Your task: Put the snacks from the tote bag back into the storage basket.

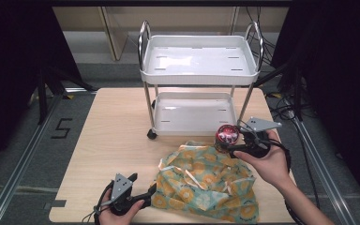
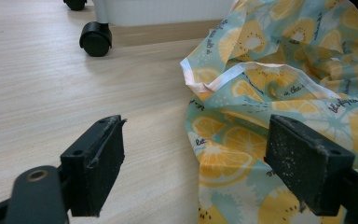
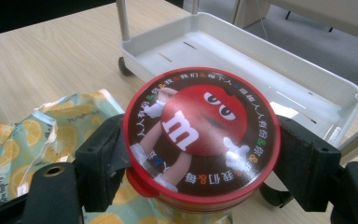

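Observation:
A jar with a red lid point(image 1: 227, 133) showing a red candy figure hangs just above the far right corner of a lemon-print fabric bag point(image 1: 206, 180). My right gripper point(image 1: 228, 143) is shut on it; in the right gripper view both pads press the sides of the lid point(image 3: 200, 116). The bag lies crumpled on the wooden table point(image 1: 112, 140). At the table's near edge my left gripper point(image 1: 151, 191) stands open at the bag's left edge. In the left gripper view its jaws are wide apart, with the bag's hemmed rim point(image 2: 279, 79) ahead and by the right jaw.
A white two-shelf cart point(image 1: 199, 70) stands at the table's far side, its lower tray point(image 1: 192, 112) just beyond the jar. One black caster point(image 2: 94, 38) rests on the table ahead of the left gripper. Bare table lies to the left.

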`<state>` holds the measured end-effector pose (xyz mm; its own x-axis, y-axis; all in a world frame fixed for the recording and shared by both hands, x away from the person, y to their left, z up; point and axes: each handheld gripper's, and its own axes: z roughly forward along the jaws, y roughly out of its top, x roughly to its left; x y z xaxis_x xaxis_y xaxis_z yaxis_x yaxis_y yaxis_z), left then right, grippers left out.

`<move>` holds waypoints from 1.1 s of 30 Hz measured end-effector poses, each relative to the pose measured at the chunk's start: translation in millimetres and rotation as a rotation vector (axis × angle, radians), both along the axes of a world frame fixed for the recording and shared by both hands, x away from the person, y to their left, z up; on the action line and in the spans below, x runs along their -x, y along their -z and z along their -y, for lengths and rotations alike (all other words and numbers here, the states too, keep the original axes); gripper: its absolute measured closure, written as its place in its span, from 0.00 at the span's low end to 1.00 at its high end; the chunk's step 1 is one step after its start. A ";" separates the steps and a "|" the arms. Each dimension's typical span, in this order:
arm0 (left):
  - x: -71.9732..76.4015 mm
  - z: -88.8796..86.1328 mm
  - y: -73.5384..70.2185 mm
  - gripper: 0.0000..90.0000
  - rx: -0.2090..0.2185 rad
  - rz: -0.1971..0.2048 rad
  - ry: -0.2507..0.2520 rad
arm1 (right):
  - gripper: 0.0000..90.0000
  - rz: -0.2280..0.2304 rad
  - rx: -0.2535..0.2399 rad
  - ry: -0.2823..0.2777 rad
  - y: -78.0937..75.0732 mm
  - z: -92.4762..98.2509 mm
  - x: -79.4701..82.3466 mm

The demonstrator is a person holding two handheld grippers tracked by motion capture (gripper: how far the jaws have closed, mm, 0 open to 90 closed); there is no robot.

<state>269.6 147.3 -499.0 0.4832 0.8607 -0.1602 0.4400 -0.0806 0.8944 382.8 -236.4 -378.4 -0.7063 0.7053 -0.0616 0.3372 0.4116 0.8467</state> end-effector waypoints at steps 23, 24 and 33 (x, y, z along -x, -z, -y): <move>0.1 0.8 0.0 0.22 0.008 0.003 -0.001 | 0.29 -0.006 0.038 0.016 -4.8 5.7 -14.1; 0.4 0.0 -0.3 0.22 -0.004 0.001 -0.002 | 0.29 -0.015 0.021 0.040 -3.9 4.3 -13.8; 0.3 -0.1 -0.2 0.22 -0.003 0.002 -0.004 | 0.29 -0.036 0.028 0.045 -3.3 7.3 -19.6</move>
